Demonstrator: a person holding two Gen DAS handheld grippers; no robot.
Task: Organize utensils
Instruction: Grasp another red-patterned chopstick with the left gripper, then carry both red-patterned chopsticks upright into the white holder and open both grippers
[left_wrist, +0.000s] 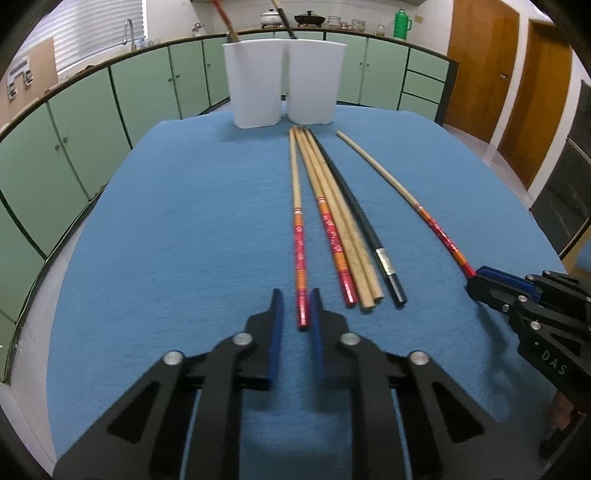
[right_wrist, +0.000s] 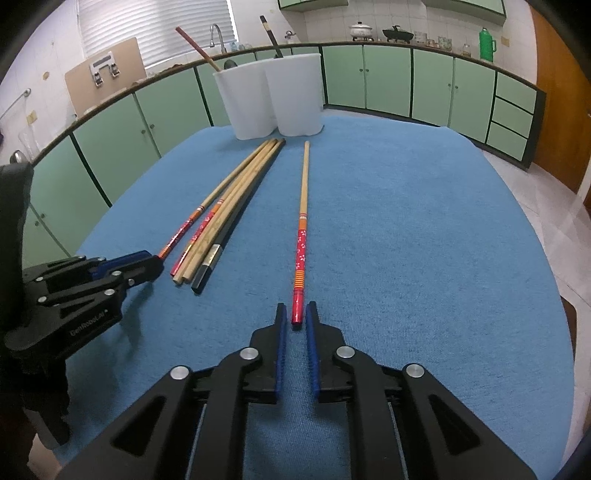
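Observation:
Several chopsticks lie lengthwise on the blue cloth. In the left wrist view my left gripper (left_wrist: 296, 308) is open, its pads either side of the red end of a red-and-bamboo chopstick (left_wrist: 298, 229), with a small gap. Beside it lies a bundle: another red one, plain bamboo ones (left_wrist: 340, 221) and a black one (left_wrist: 354, 218). In the right wrist view my right gripper (right_wrist: 296, 320) is open around the red end of a separate red chopstick (right_wrist: 301, 236). A white two-part holder (left_wrist: 284, 81) stands at the far edge, also in the right wrist view (right_wrist: 273, 96), with chopsticks in it.
The blue cloth (left_wrist: 177, 229) covers the table. Green cabinets (left_wrist: 74, 122) and a counter with pots run behind. Wooden doors (left_wrist: 480, 62) stand at the right. Each gripper shows in the other's view: the right one (left_wrist: 476, 282), the left one (right_wrist: 155, 258).

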